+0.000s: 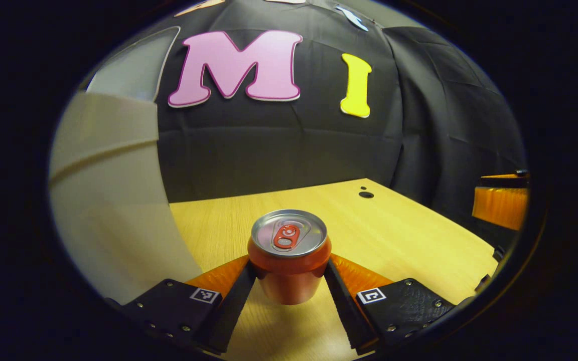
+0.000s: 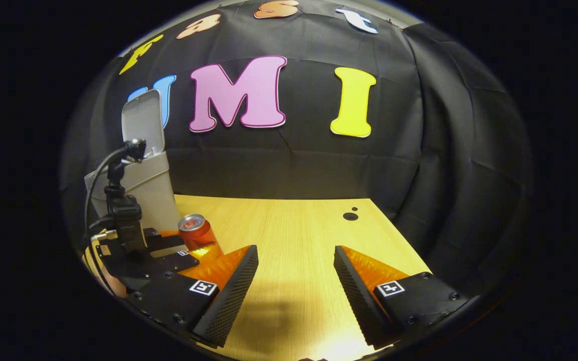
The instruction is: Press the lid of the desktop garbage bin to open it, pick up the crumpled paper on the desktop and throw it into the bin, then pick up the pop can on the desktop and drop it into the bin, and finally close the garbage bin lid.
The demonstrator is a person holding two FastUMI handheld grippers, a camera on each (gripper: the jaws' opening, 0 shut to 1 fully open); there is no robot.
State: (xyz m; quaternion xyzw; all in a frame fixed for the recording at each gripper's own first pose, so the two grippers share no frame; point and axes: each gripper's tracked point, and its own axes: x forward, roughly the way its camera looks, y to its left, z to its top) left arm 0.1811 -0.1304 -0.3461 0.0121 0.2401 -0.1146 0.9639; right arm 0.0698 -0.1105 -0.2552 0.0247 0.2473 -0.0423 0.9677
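Observation:
An orange pop can (image 1: pixel 289 260) with a silver top stands upright between my left gripper's fingers, which press on both its sides; the left gripper (image 1: pixel 289 273) is shut on it. The pale garbage bin (image 1: pixel 108 200) rises close on the left, its lid (image 1: pixel 133 65) tipped up and open. In the right gripper view the bin (image 2: pixel 146 188) stands at the table's back left with the lid (image 2: pixel 143 118) upright, and the can (image 2: pixel 196 231) sits at the tips of the left gripper (image 2: pixel 193 250). My right gripper (image 2: pixel 296 273) hangs open over bare table, nothing between its fingers.
The wooden table (image 2: pixel 299 225) has a small round cable hole (image 2: pixel 350 216) near its far right corner. Black cloth walls close the back and the right side. Part of the right gripper (image 1: pixel 500 203) shows at the right edge of the left gripper view.

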